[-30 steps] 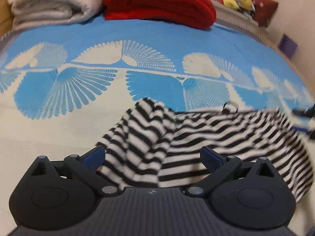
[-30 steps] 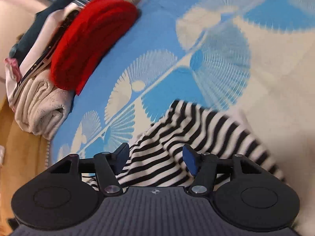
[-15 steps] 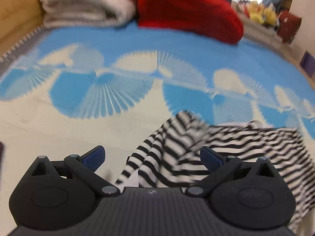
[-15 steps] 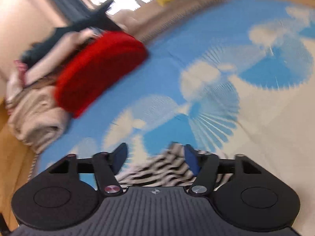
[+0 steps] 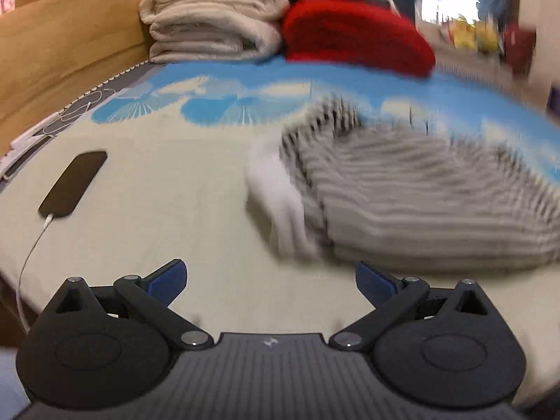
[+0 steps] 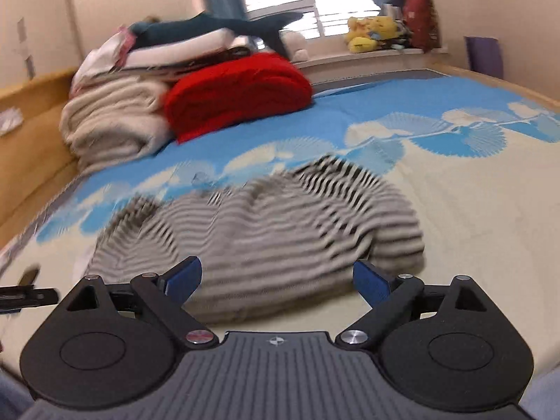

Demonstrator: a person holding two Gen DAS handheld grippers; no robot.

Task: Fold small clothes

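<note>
A black-and-white striped garment (image 5: 420,192) lies bunched on the bed, blurred by motion; it also shows in the right wrist view (image 6: 266,231). A white part (image 5: 280,203) shows at its left edge. My left gripper (image 5: 271,281) is open and empty, just short of the garment's near left edge. My right gripper (image 6: 276,278) is open and empty, with the garment's near edge between and beyond its fingertips.
The bed cover (image 5: 175,210) is cream with blue fan patterns. Folded beige blankets (image 5: 213,24) and a red blanket (image 5: 353,38) are stacked at the head. A dark phone (image 5: 73,183) with a white cable lies left. A wooden side board (image 5: 70,56) runs along the left.
Both grippers have pulled back and away from the garment, and the right one has opened wider. The garment now lies bunched on the bed in front of them.
</note>
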